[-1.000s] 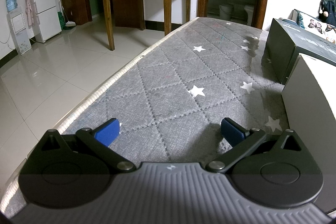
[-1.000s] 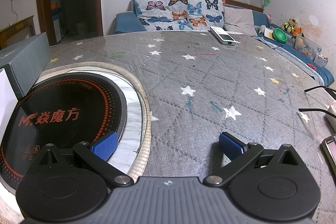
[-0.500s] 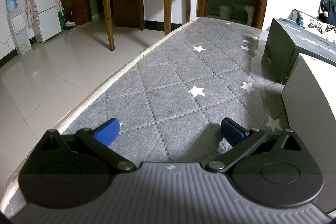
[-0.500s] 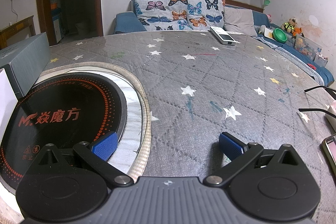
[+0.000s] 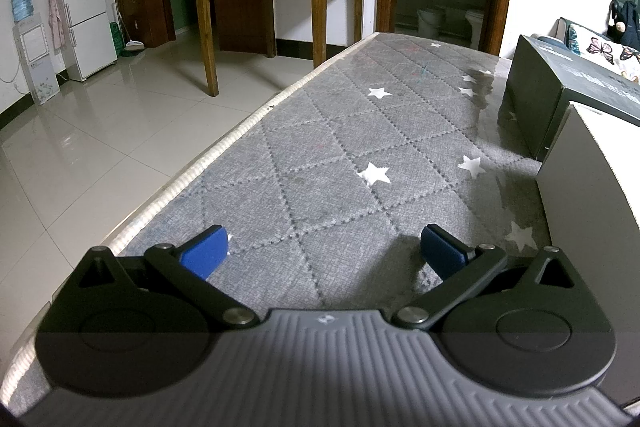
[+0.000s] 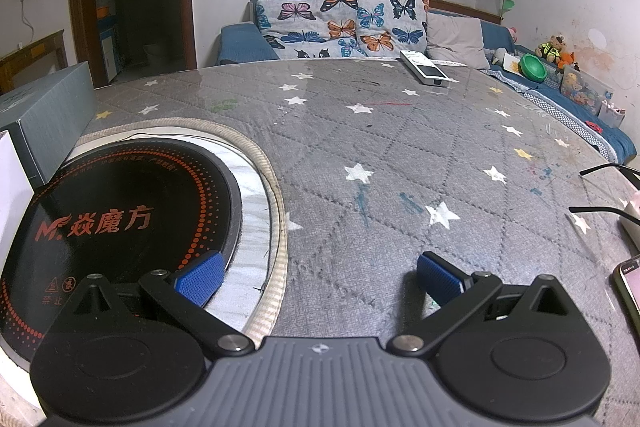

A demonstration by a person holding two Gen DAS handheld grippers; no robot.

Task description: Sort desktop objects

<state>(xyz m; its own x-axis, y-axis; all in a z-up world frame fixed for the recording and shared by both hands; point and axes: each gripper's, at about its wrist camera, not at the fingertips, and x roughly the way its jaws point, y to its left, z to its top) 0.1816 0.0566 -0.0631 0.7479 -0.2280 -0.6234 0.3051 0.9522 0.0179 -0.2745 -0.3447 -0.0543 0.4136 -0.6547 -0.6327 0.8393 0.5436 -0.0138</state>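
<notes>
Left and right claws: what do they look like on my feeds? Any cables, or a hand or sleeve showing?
Both match. The left claw and right claw each have blue textured pads on black linkage arms with silver pivot bolts, two black round housings and a ribbed grey body bearing a small round emblem. No cables, hands or sleeves show.

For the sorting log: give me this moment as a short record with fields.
surface: grey star-patterned cover
left claw: open, empty, low over the cover
right claw: open, empty, its left pad over the black induction cooktop
boxes: dark box and white box on the left claw's right
far side: white remote-like device
right edge: phone, glasses, both partly cut off
sorting: nothing gripped yet
</notes>
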